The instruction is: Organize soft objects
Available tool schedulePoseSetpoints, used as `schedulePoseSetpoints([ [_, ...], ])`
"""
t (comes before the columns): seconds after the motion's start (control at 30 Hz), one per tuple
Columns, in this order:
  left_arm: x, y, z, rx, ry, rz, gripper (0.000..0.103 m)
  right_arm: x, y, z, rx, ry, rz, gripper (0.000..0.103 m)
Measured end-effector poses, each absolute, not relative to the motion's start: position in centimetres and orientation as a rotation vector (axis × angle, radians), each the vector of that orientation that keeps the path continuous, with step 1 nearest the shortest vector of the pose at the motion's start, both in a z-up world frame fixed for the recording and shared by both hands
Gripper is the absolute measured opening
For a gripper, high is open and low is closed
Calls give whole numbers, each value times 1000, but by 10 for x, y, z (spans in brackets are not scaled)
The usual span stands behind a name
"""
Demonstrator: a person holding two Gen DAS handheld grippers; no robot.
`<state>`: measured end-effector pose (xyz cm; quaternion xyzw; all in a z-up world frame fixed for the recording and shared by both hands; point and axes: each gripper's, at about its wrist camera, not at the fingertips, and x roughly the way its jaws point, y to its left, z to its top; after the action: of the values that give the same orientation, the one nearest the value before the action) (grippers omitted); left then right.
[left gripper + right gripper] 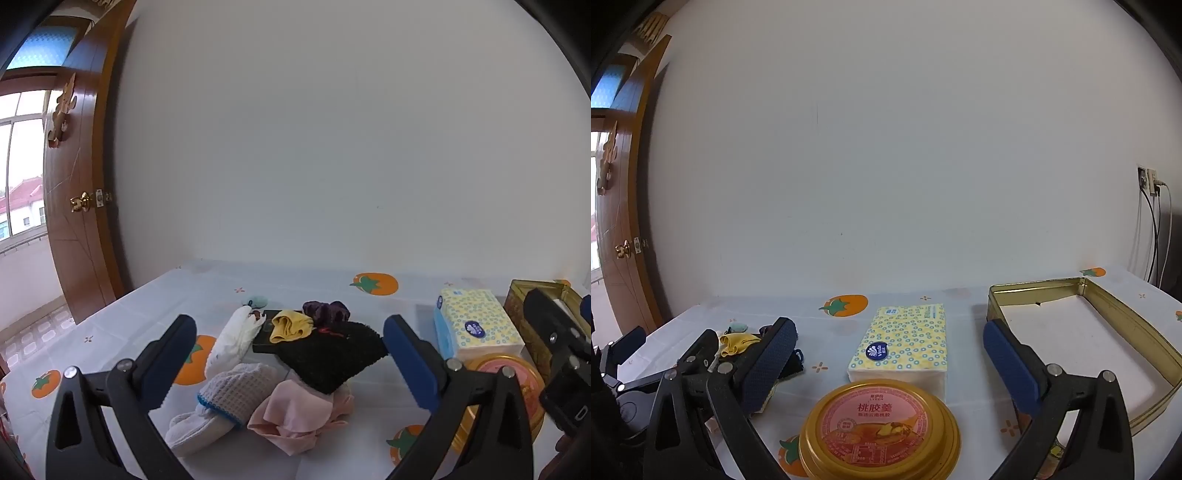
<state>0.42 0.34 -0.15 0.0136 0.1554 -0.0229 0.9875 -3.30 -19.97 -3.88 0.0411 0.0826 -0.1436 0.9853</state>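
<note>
The left gripper (pixel 291 341) is hovering with jaws spread wide and empty above a heap of soft objects on the tomato-print tablecloth (pixel 147 306): a black knitted cloth (pixel 332 354), a pink cloth (pixel 295 417), a grey waffle-weave cloth (pixel 236 391), a yellow cloth (pixel 290 325) and a white cloth (pixel 236 339). The right gripper (pixel 890 354) is likewise standing fully open and empty, facing a tissue pack (pixel 905 343) and a round gold tin (pixel 879 428); an open gold rectangular tin (pixel 1137 328) is lying just right of them.
</note>
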Motion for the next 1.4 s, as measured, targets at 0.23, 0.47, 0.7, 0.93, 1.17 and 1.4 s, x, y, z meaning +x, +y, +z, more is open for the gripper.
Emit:
schedulePoseSetpoints([
  [0.23,1,4,-1,22,309,-44,103,-38,-197,-44,73,155,-281,102],
  [0.47,0,3,0,23,308,-46,103,-39,-196,-46,71,153,-278,102],
  [0.7,1,5,0,22,310,-46,103,-39,-197,-45,71,155,-279,102],
  [0.93,1,6,0,21,310,-46,103,-39,-196,-45,71,155,-279,102],
  [1.17,1,6,0,21,310,-46,103,-39,-196,-45,70,154,-279,102],
  [1.4,1,6,0,20,310,-46,103,-39,-196,-45,69,154,-279,102],
])
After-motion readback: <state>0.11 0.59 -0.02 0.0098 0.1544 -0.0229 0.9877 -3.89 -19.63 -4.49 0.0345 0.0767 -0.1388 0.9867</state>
